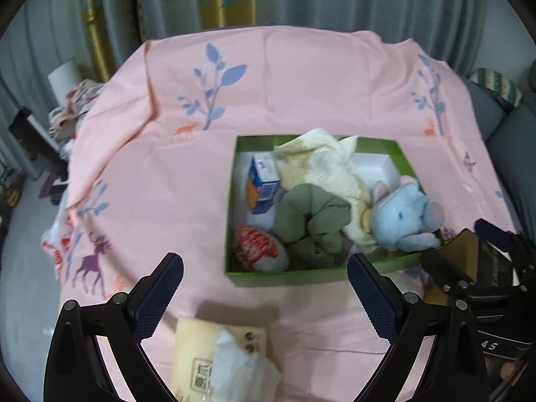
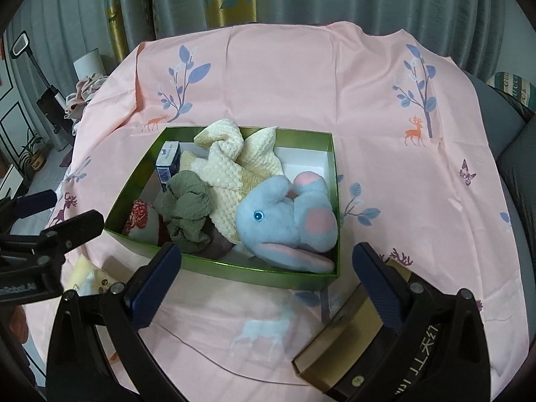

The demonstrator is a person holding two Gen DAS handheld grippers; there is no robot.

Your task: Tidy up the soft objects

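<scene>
Looking through the left wrist view first, I see my left gripper (image 1: 264,281) with its two fingers wide apart and nothing between them. The green box (image 1: 288,276) sits just ahead of it and a bit to the right, on the pink cloth (image 1: 301,83) that covers the worktop. Inside the box are the blue elephant toy (image 1: 407,216), the cream towel (image 1: 321,164), the green scrunchie (image 1: 311,224), a red and white sock (image 1: 259,246) and a small carton (image 1: 263,184). Right under my left gripper, close to me, lies a tissue pack (image 1: 204,345) with a white tissue poking out. It is still outside the box.

In the right wrist view, my right gripper (image 2: 266,263) is wide apart too and holds nothing. The box is straight ahead of it, with the elephant toy at the near right corner. A gold lid (image 2: 348,335) lies just below the right finger, its long side running from near me up toward the box. The tissue pack is far off to the left here.

I think the tissue pack is the last soft thing left out. My left gripper is nearer to it, so I would reach down and back for it.
</scene>
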